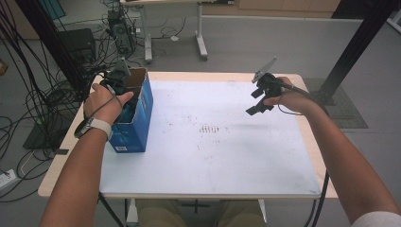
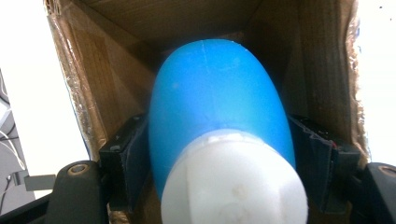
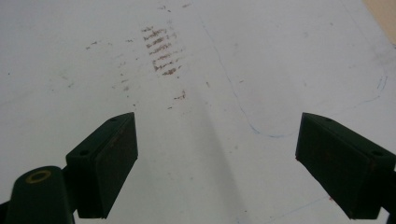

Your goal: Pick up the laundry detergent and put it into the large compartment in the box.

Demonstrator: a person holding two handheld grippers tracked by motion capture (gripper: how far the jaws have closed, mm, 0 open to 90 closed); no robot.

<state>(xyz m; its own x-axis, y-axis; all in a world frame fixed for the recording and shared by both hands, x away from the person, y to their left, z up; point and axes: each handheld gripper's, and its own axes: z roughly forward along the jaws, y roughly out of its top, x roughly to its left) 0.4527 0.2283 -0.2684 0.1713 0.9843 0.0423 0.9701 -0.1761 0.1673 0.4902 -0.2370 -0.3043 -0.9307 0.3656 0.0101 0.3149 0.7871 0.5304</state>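
Left gripper [image 2: 219, 154] reaches down into the open cardboard box [image 1: 140, 106] at the surface's [image 1: 213, 161] left edge. Its fingers [image 2: 128, 158] sit against both sides of the blue bottle [image 2: 219, 98], inside the box close to its walls. Right gripper [image 3: 217, 163] hovers over bare white surface, fingers spread wide, nothing between.

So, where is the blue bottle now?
The blue bottle is inside the cardboard box at the table's left side, between the jaws of the left claw, its white cap toward the camera in the left gripper view.
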